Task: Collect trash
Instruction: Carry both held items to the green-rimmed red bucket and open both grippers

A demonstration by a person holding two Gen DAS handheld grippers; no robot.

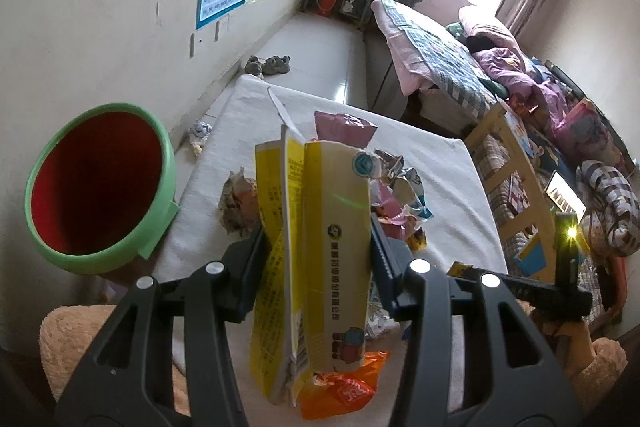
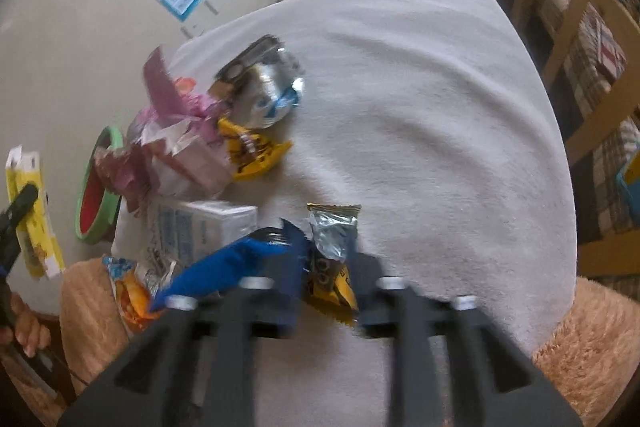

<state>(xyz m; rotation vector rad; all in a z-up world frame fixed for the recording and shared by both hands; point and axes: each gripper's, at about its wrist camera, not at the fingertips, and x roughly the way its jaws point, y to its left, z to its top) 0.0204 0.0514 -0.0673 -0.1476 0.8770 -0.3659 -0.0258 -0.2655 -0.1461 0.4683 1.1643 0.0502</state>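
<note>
My left gripper (image 1: 318,247) is shut on a torn yellow carton (image 1: 316,247) and holds it upright above the white-clothed table (image 1: 440,187). The green bin with a red inside (image 1: 100,183) is to its left, mouth toward me. The carton (image 2: 32,215) and bin (image 2: 98,187) also show in the right wrist view. My right gripper (image 2: 326,267) is low over the table, jaws on either side of a yellow and silver snack wrapper (image 2: 332,259); blur hides whether they touch it. A blue wrapper (image 2: 232,263) lies against its left finger.
More trash sits on the table: pink wrappers (image 2: 172,131), a silver bag (image 2: 264,87), a yellow wrapper (image 2: 252,151), a white box (image 2: 204,231), an orange wrapper (image 1: 344,387). A wooden shelf (image 1: 516,195) and a bed (image 1: 440,43) stand to the right. Crumpled paper (image 1: 200,135) lies on the floor.
</note>
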